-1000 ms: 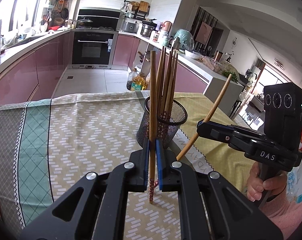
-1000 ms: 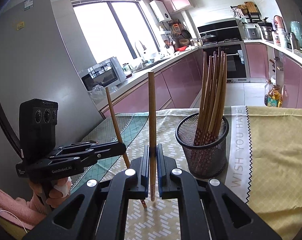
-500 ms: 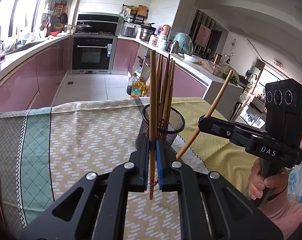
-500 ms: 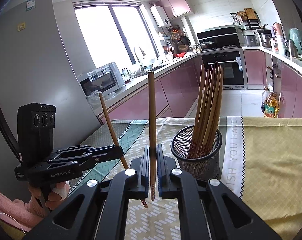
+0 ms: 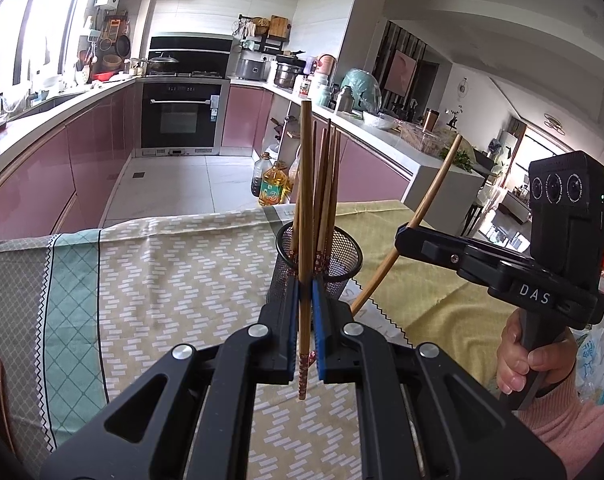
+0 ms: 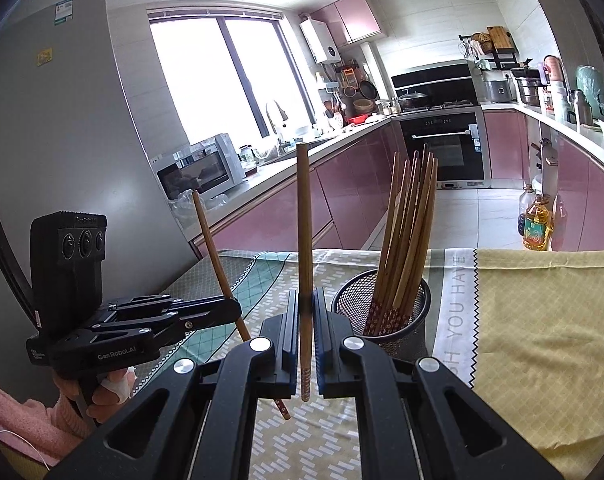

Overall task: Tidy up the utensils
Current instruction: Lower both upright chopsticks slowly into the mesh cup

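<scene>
Taking the black mesh holder (image 6: 381,312) as the landmark on the patterned tablecloth (image 5: 150,280), the left gripper (image 5: 305,332) sits to its left and nearer the person, jaws clenched on a single wooden chopstick (image 5: 305,216) held upright, its red-patterned tip hanging below the pads and clear of the cloth. Over the last second both grippers have risen and drawn back a little: the holder now looks smaller and farther off in each wrist view than it did, and more kitchen floor shows beyond the table edge. In the holder stands the bundle of chopsticks (image 6: 409,232) already sorted, patterned ends down, leaning slightly to the right. Nearer the person than the holder, the right gripper (image 6: 305,344) grips its own chopstick (image 6: 303,248) the same way, upright, tip off the table; seen from the left camera that stick slants up and to the right. I'd judge the lift is meant to clear the holder's rim and the tall bundle, so each stick can come over the top and drop in, patterned end first. Neither stick is yet above the opening.
</scene>
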A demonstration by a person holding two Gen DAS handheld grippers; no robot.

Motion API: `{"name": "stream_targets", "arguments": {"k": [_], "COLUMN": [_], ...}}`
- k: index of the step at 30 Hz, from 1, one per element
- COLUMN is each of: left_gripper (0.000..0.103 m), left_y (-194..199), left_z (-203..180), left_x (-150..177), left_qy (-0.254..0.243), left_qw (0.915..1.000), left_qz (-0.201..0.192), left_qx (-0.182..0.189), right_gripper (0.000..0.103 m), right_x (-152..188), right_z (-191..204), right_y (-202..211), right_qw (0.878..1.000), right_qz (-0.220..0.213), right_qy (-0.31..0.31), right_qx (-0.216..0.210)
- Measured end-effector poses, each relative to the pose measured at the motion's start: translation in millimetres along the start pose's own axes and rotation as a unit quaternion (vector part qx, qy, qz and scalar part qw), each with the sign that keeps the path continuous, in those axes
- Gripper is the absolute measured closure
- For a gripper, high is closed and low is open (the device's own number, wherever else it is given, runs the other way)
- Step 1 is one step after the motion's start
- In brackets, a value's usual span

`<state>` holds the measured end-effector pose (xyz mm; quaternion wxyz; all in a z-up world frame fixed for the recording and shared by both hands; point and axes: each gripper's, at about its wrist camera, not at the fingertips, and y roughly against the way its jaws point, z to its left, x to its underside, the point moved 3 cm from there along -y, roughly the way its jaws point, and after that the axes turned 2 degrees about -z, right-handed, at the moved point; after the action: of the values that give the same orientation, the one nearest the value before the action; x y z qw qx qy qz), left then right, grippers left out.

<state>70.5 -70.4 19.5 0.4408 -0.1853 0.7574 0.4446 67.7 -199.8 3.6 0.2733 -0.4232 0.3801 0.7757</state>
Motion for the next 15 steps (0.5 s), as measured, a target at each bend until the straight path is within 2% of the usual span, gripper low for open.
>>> {"name": "stream_targets", "arguments": {"k": [15], "left_gripper": [0.096], "left_y": [0], "left_z": [-6], "left_x": [-12], "left_qy": [-0.015], "left_qw": [0.9998], "left_qz": [-0.010], "left_qx": [0.000], "right_gripper": [0.097], "right_x": [-11], "right_z": [1], "right_y": [3], "right_qw": [1.000], "right_qz": [-0.013], "right_qy": [0.010], "right_qx": [0.002]}}
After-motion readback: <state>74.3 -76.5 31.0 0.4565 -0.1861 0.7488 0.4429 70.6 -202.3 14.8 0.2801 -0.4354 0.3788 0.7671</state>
